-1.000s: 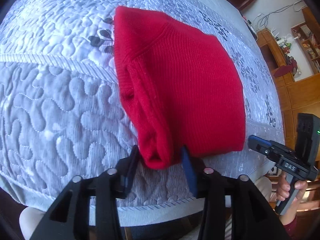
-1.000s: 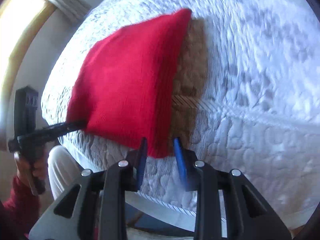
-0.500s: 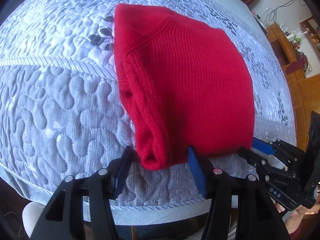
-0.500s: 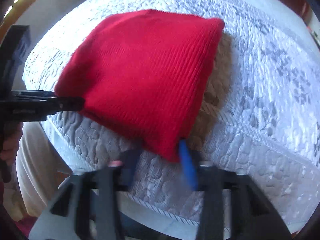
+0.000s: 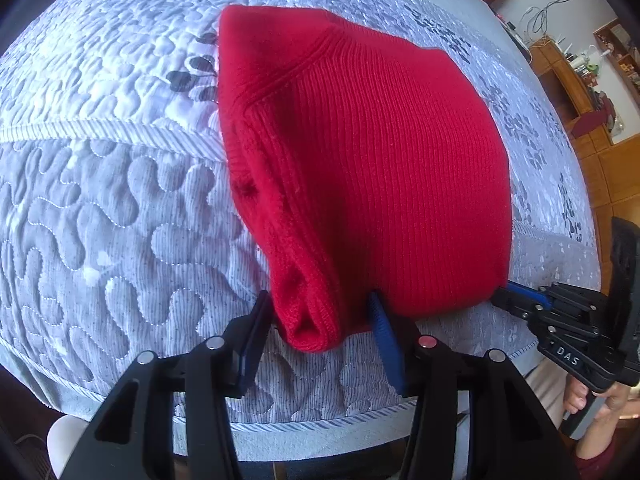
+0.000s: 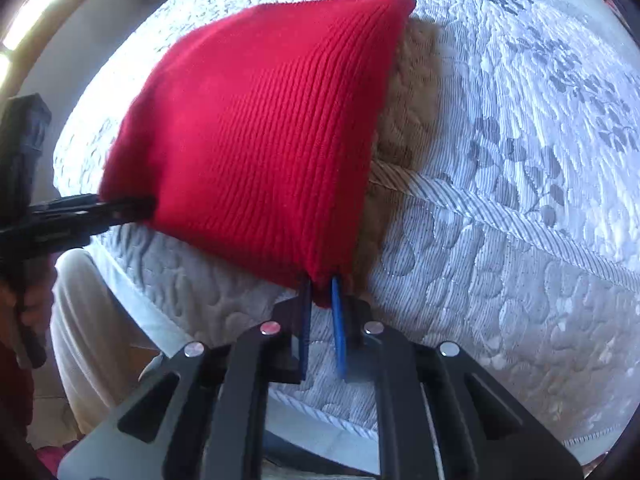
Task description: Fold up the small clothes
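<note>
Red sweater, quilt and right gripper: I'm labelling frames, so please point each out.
red sweater (image 5: 400, 168): left wrist view, ribbed top layer.
quilt (image 5: 120, 208): left wrist view, bare stitched part.
right gripper (image 6: 322, 296): right wrist view, between fingertips.

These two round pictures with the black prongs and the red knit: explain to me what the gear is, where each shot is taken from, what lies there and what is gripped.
There is no robot here. A person holds a handheld claw in each hand, and a wide-angle camera on each claw looks forward along its two blue-padded fingers.

One picture is from the left claw, the other from the right claw; each also shows the other claw at its edge.

On the grey quilt lies a folded red sweater.

The right claw has just been closing and now pinches the sweater's near corner. The left claw straddles the thick folded edge at the other near corner; whether its pads press on it is hard to tell.
</note>
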Demonstrator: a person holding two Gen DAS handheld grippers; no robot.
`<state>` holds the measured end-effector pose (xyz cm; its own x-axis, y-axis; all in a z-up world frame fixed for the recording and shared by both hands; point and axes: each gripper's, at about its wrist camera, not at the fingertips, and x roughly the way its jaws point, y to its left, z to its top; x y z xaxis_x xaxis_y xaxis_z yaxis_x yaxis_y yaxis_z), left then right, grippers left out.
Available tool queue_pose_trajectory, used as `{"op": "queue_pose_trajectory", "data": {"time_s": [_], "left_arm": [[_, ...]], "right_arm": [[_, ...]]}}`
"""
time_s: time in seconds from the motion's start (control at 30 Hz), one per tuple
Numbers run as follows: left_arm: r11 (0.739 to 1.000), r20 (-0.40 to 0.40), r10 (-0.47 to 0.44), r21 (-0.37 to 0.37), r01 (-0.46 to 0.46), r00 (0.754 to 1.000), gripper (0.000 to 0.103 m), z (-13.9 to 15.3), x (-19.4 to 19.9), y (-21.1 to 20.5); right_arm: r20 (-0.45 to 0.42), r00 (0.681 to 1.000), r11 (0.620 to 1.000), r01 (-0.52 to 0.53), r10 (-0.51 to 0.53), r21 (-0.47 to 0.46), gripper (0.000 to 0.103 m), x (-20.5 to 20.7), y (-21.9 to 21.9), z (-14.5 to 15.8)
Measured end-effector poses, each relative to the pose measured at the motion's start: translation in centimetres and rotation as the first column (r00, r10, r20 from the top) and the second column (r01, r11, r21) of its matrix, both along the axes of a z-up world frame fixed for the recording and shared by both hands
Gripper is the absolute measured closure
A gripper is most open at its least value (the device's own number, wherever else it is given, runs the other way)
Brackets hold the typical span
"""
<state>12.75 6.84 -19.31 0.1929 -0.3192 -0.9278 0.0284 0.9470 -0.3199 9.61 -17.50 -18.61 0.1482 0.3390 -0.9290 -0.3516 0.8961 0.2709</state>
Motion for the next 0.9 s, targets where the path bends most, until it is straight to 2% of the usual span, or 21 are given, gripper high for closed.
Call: {"op": "queue_pose_trajectory", "data": {"time_s": [0.07, 0.13, 0.17, 0.2, 0.27, 0.43, 0.53, 0.7, 0.9], "left_arm": [[1.000, 0.004, 0.003, -0.016, -0.003, 1.000, 0.051, 0.1, -0.1, 0.1], [1.000, 0.001, 0.010, -0.030, -0.010, 1.000, 0.048, 0.4, 0.0, 0.6], [0.999, -0.001, 0.015, -0.030, -0.015, 1.000, 0.044, 0.7, 0.1, 1.0], [0.999, 0.001, 0.023, -0.024, -0.023, 1.000, 0.039, 1.1, 0.3, 1.4], [0.999, 0.016, 0.046, -0.009, -0.046, 0.999, 0.029, 1.9, 0.7, 2.5], [0.991, 0.046, 0.135, -0.003, -0.135, 0.990, 0.028, 3.1, 3.2, 6.1], [0.986, 0.017, 0.162, -0.037, -0.161, 0.987, 0.028, 2.7, 5.2, 7.2], [0.975, -0.008, 0.192, -0.112, -0.192, 0.981, 0.028, 1.6, 8.1, 8.1], [0.966, -0.037, 0.203, -0.158, -0.206, 0.979, 0.028, 0.2, 10.7, 7.4]], "right_arm": [[-0.005, 1.000, 1.000, 0.004, -0.004, 0.009, 0.093, 0.4, -0.2, 0.0], [-0.011, 1.000, 1.000, 0.007, -0.007, 0.011, 0.084, 0.6, -0.4, 0.5], [-0.005, 1.000, 1.000, 0.011, -0.011, 0.014, 0.076, 0.5, -0.7, 1.0], [-0.002, 1.000, 1.000, 0.012, -0.012, 0.014, 0.072, 0.5, -0.9, 1.3], [0.010, 1.000, 1.000, 0.019, -0.019, 0.023, 0.072, 0.8, -1.6, 2.4], [0.010, 0.997, 0.990, 0.070, -0.072, 0.122, 0.067, 2.3, -3.5, 5.0], [0.026, 0.995, 0.988, 0.091, -0.095, 0.121, 0.067, 4.2, -3.6, 6.1], [0.014, 0.995, 0.986, 0.091, -0.094, 0.142, 0.065, 6.5, -3.0, 6.4], [-0.010, 0.995, 0.985, 0.095, -0.094, 0.142, 0.065, 8.4, -2.1, 5.2]]}}
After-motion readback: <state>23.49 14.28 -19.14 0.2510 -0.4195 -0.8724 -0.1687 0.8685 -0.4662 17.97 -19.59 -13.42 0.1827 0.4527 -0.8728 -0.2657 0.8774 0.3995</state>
